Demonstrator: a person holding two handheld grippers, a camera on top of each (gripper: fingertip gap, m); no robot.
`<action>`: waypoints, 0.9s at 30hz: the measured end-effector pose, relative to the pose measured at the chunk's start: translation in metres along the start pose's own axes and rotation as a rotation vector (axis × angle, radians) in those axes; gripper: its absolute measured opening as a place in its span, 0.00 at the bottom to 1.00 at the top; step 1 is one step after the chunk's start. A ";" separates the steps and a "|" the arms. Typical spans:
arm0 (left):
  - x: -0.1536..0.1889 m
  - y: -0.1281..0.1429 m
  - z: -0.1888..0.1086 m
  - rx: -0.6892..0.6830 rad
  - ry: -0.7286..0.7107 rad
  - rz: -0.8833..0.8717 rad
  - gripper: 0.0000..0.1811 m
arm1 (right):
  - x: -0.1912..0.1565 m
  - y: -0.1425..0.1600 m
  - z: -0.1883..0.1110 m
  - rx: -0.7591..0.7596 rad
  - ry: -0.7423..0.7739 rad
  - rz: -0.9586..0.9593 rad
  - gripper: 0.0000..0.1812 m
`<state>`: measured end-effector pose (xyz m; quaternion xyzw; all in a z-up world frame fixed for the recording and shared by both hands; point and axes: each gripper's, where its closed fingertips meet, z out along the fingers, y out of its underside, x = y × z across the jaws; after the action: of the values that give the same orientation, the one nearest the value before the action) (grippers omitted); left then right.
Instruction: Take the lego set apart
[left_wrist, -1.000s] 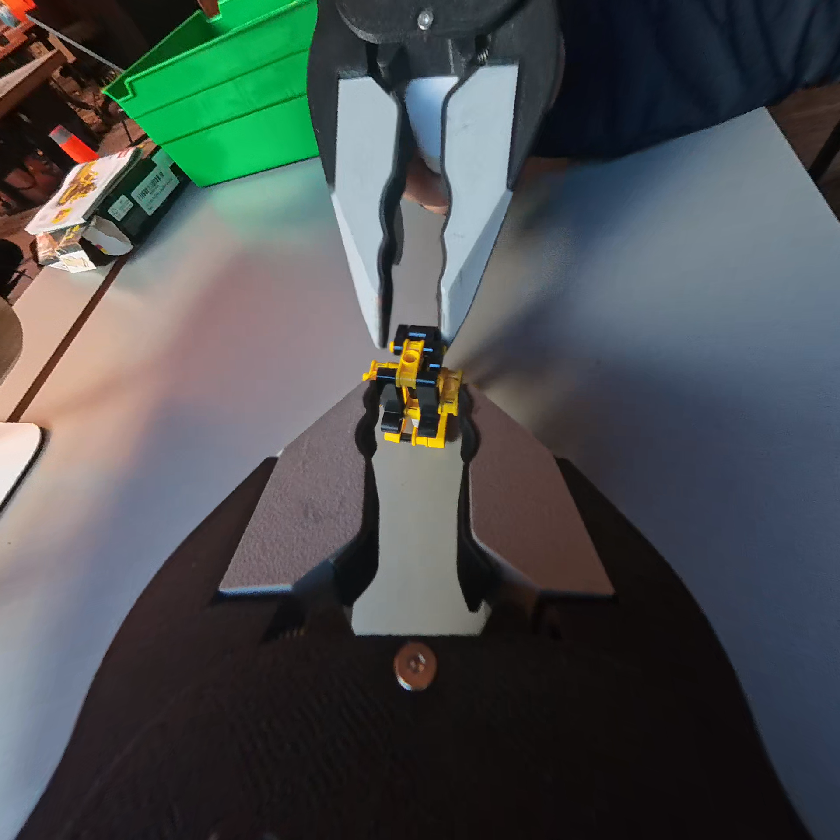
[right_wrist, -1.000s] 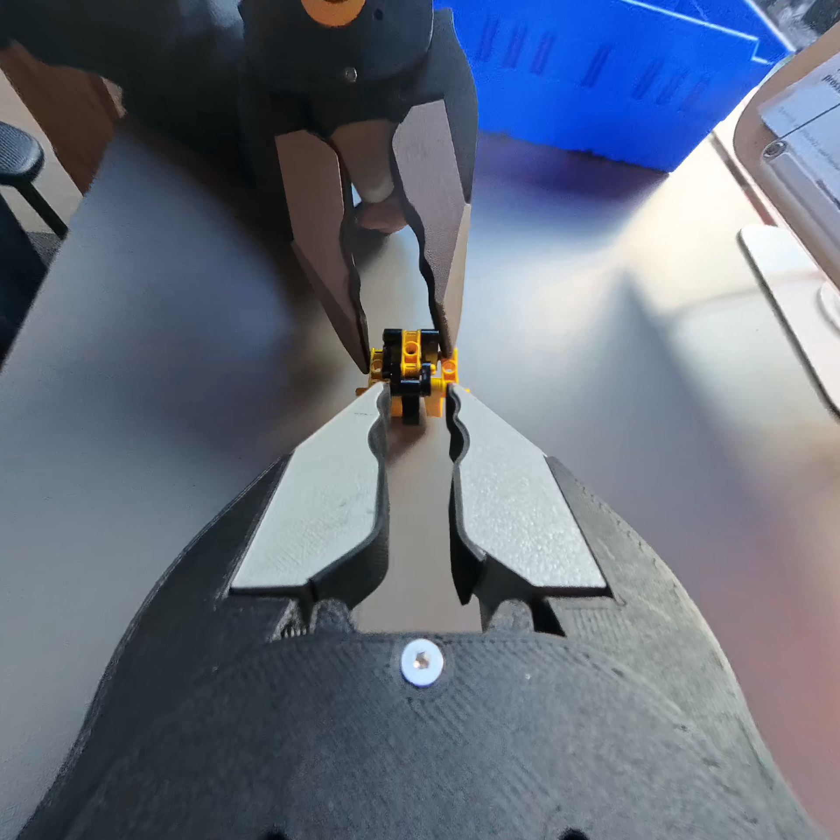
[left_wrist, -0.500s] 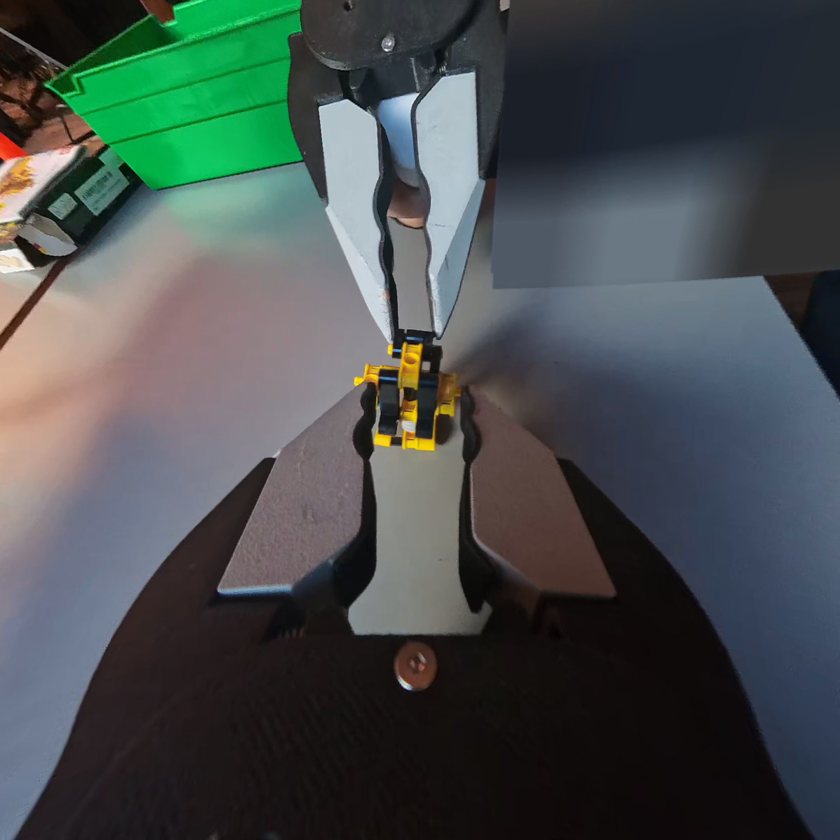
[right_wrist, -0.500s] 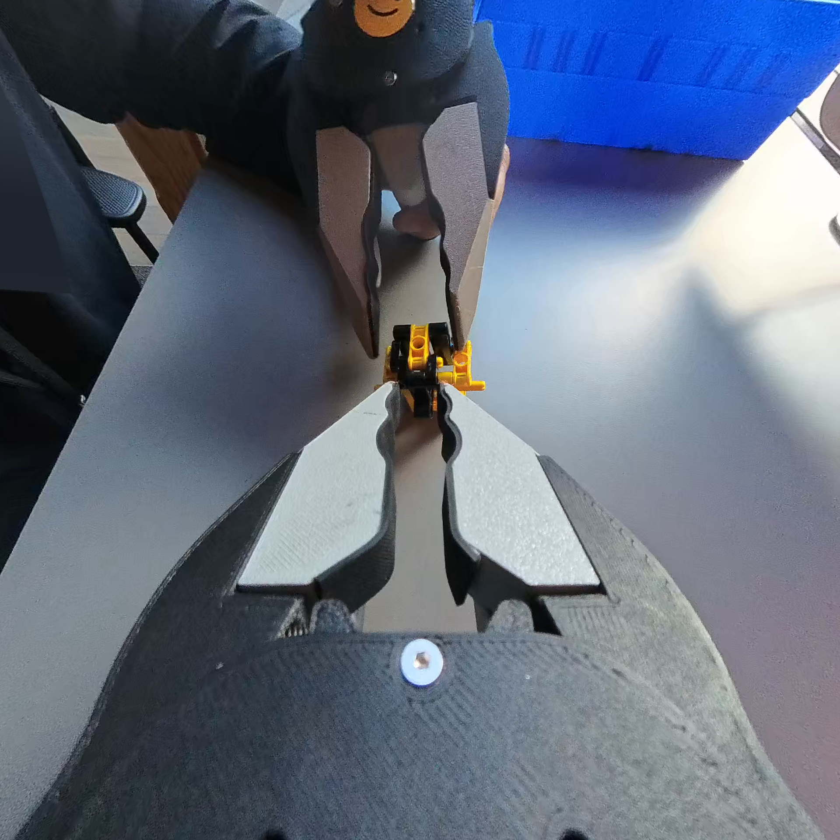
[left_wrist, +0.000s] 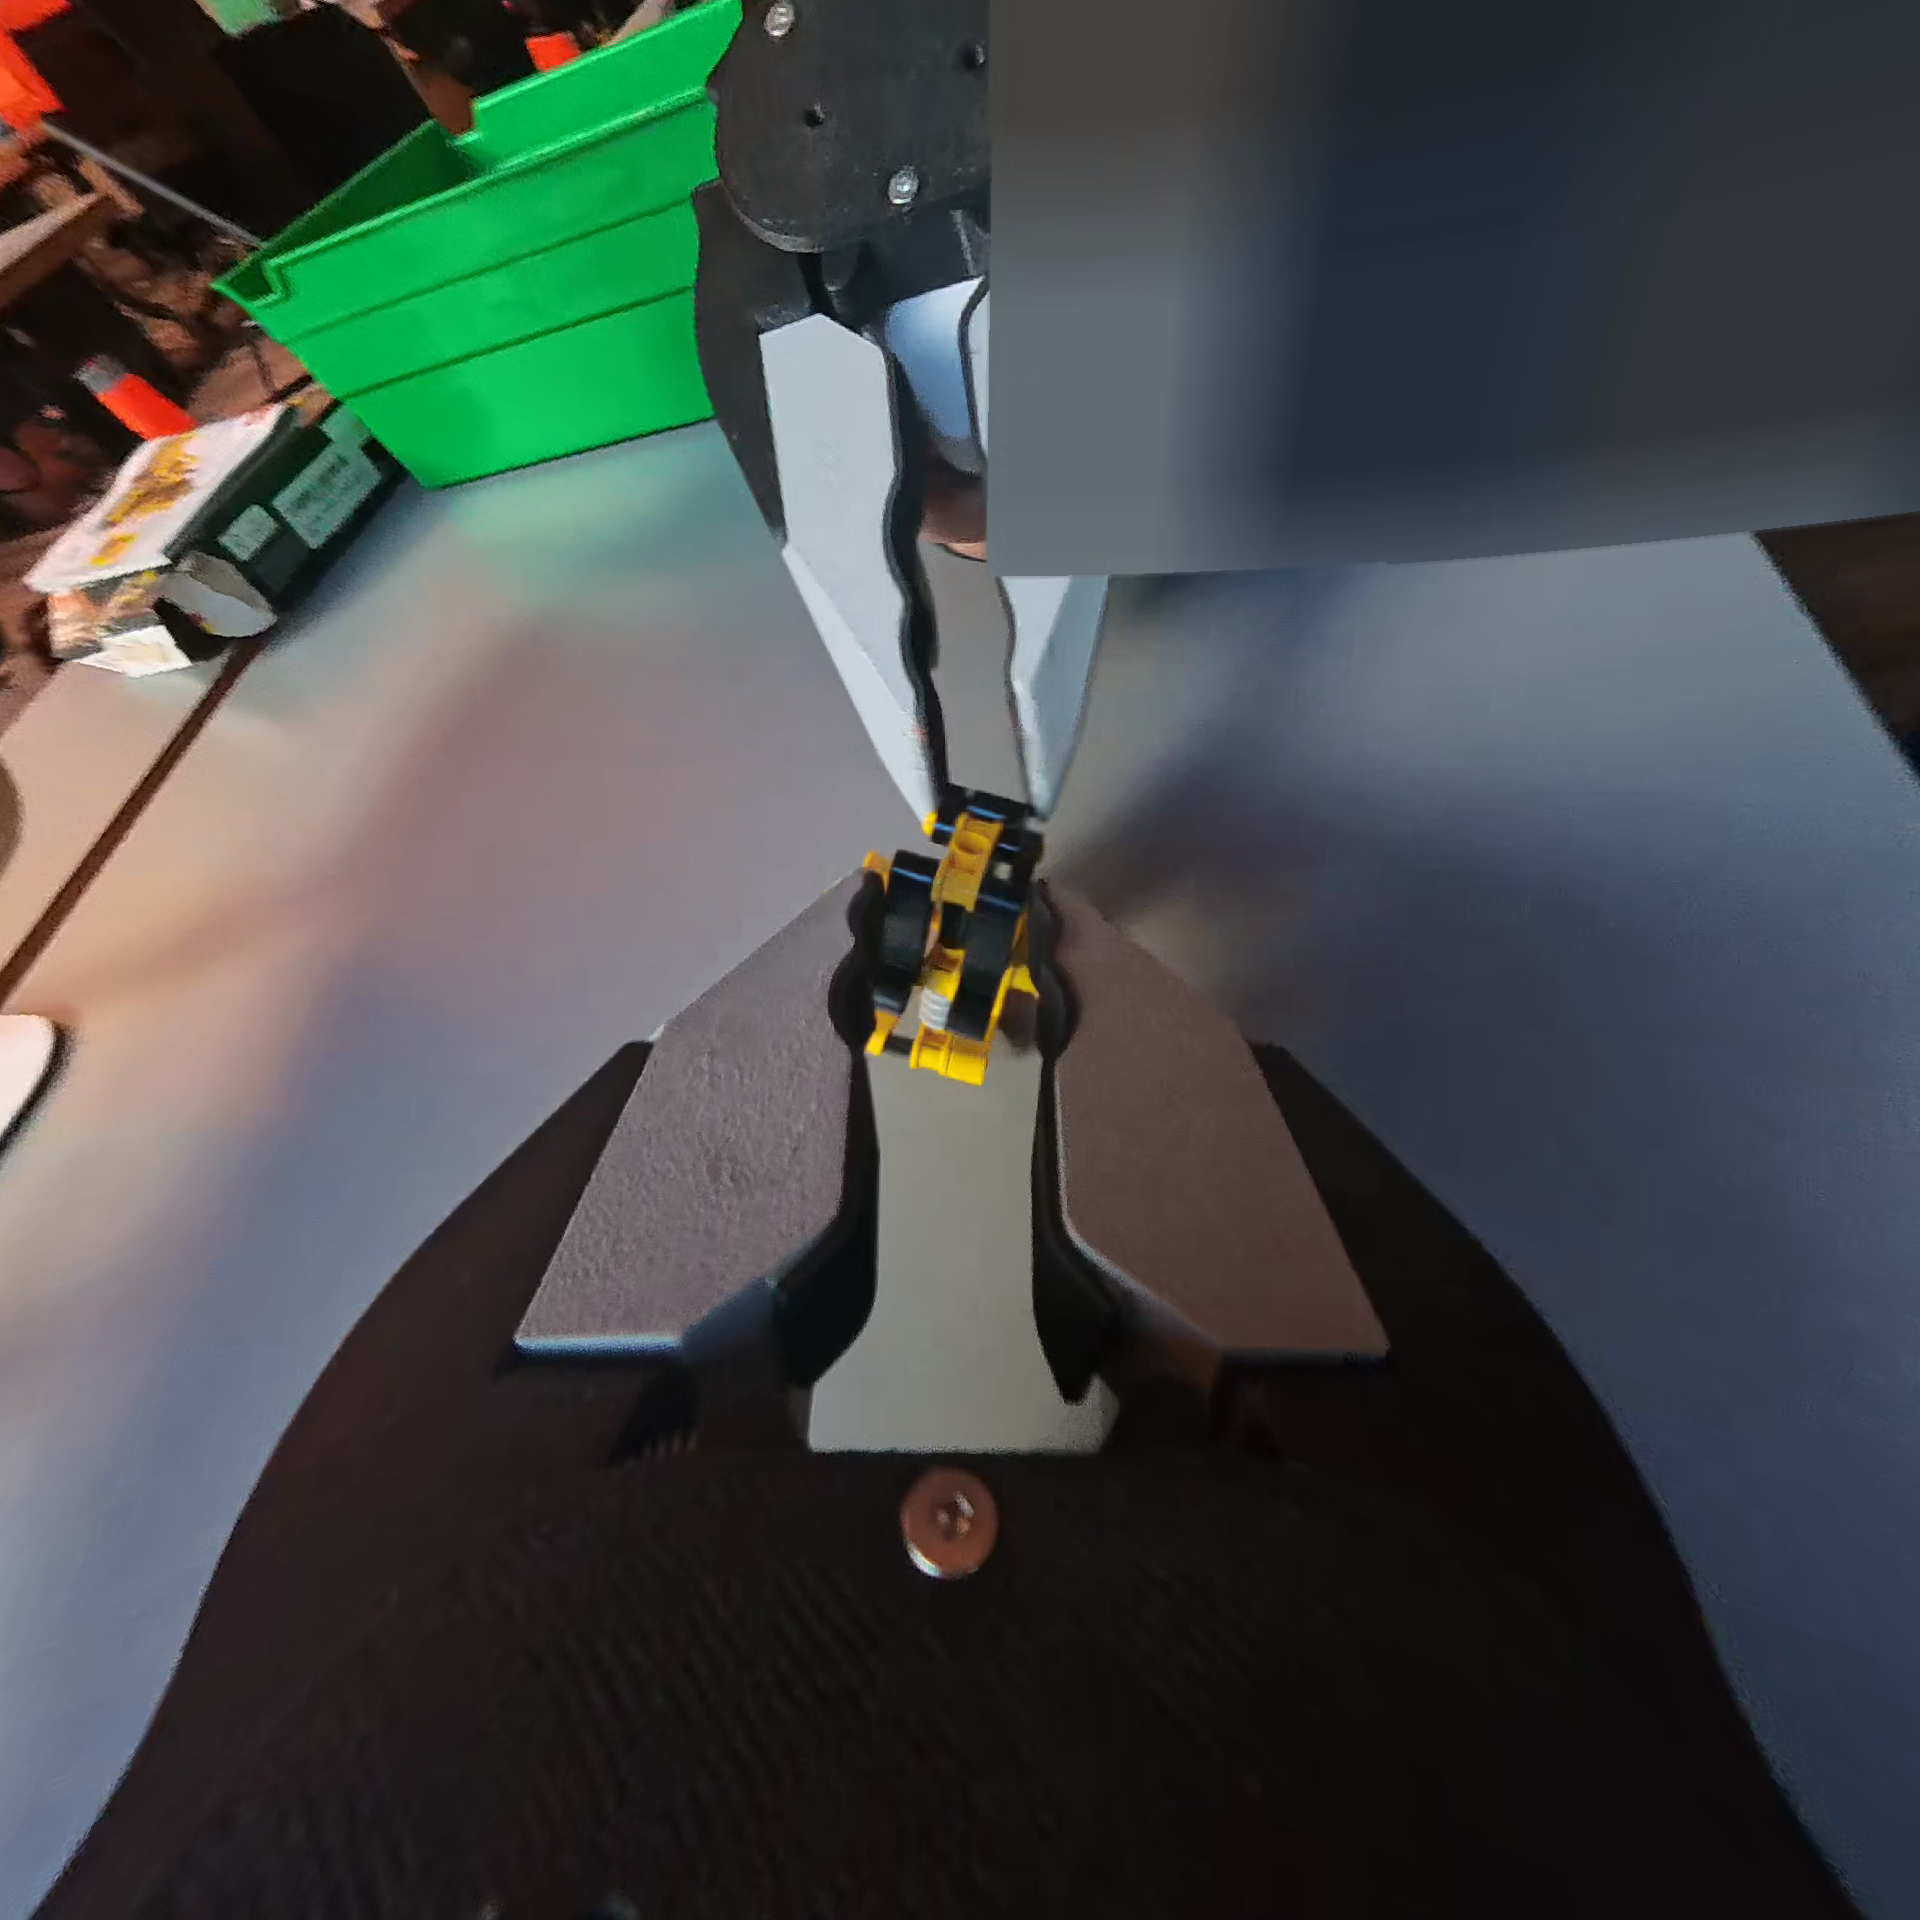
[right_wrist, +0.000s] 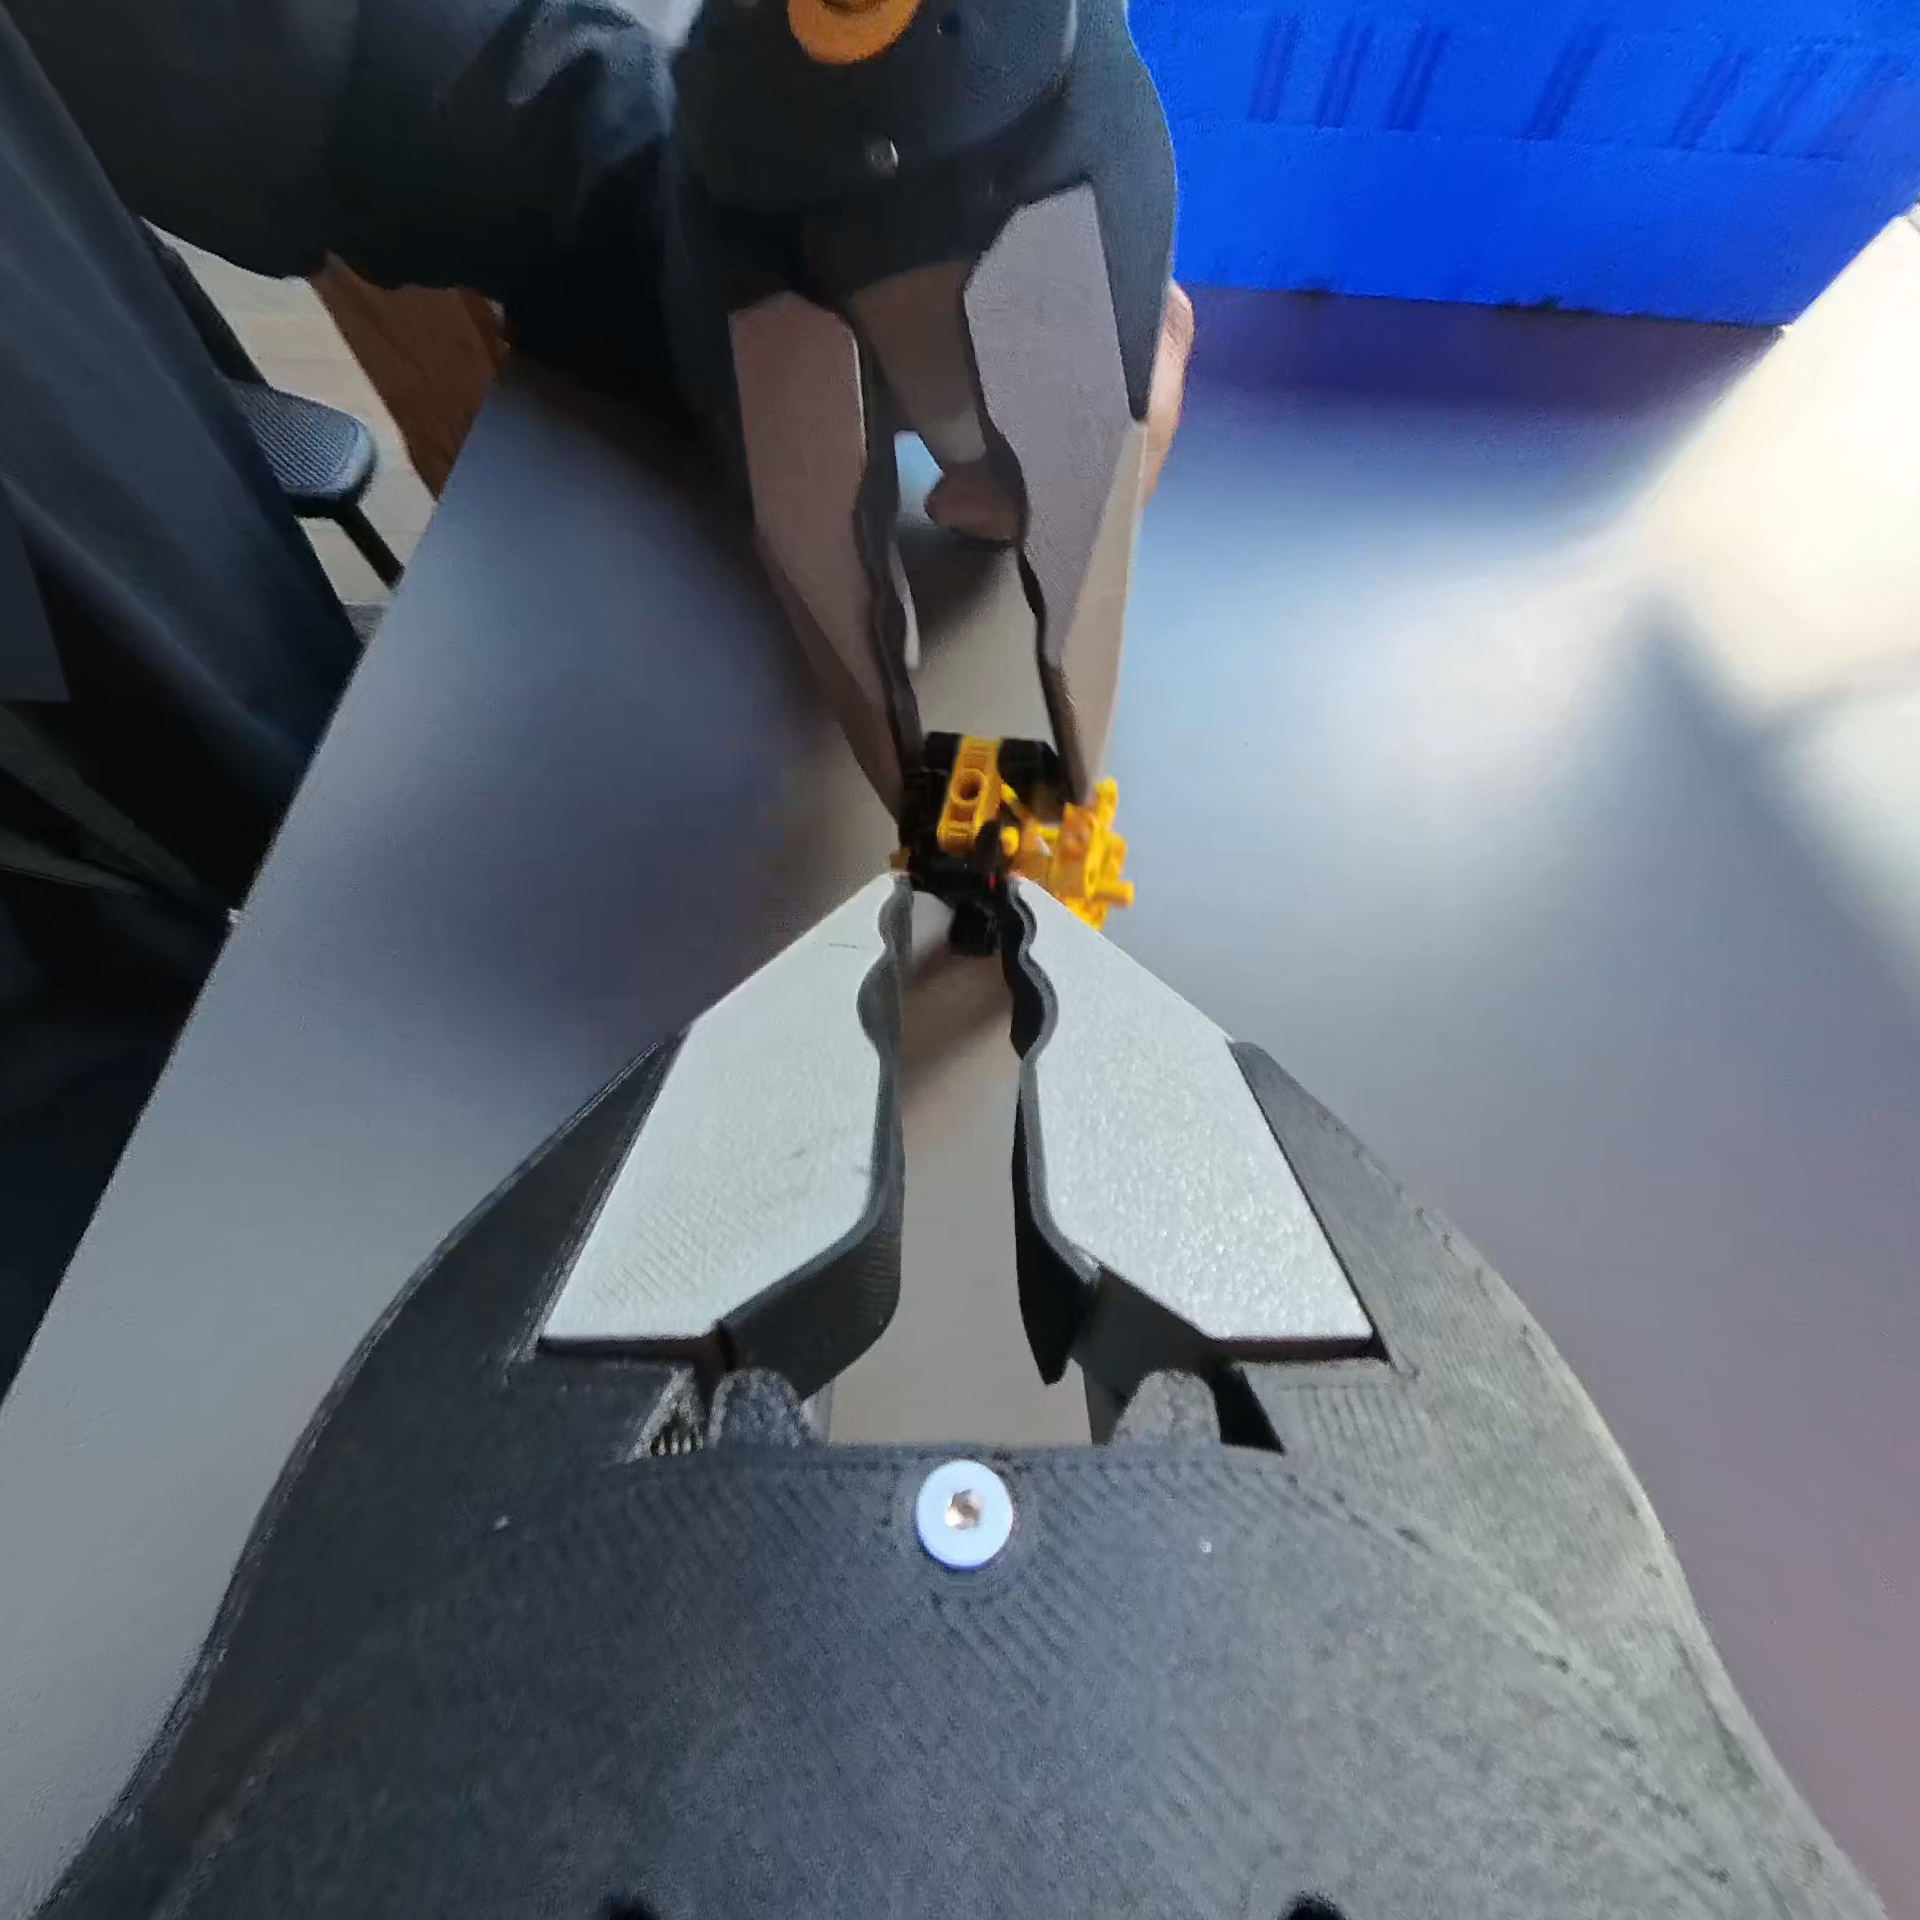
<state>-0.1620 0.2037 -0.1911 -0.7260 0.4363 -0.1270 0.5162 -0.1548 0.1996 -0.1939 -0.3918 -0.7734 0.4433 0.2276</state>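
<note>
The lego set (left_wrist: 951, 940), a small yellow and black model, is held above the grey desk (left_wrist: 468, 831) between two grippers that face each other tip to tip. In the left wrist view the left gripper (left_wrist: 951, 935) comes up from 6 o'clock, and its two dark fingers are closed in on the sides of the model's near part, with black rounded pieces pressed against the inner edges of the fingers. The right gripper (left_wrist: 982, 805) reaches down from 12 o'clock in that view, its pale fingers narrowed to a small gap and pinching the black and yellow piece at the far end of the model.

In the right wrist view the roles swap: the right gripper (right_wrist: 956, 904) rises from 6 o'clock with its tips nipped onto a black piece of the lego set (right_wrist: 997, 831), and the left gripper (right_wrist: 987, 774) descends from 12 o'clock, clamped on the other end. A yellow part sticks out toward 3 o'clock, just outside the fingertips.

A green bin (left_wrist: 499, 301) stands on the desk toward 10 o'clock in the left wrist view, with a small opened box (left_wrist: 197, 530) beside it near the desk's edge. A blue bin (right_wrist: 1538, 156) sits at about 1 o'clock in the right wrist view. A person's dark sleeve (right_wrist: 416, 135) shows behind the left gripper at 11 o'clock.
</note>
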 end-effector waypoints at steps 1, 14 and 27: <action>0.001 0.001 0.002 -0.010 -0.007 0.014 0.15 | -0.003 -0.002 0.002 0.012 -0.023 0.014 0.08; -0.007 0.006 0.006 -0.066 -0.132 0.170 0.14 | 0.013 -0.009 -0.008 0.038 0.068 0.094 0.04; -0.011 0.008 0.008 -0.064 -0.141 0.125 0.13 | 0.019 0.001 0.000 -0.053 0.146 0.075 0.00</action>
<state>-0.1672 0.2163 -0.1981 -0.7207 0.4470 -0.0290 0.5291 -0.1650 0.2152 -0.1945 -0.4576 -0.7511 0.4012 0.2560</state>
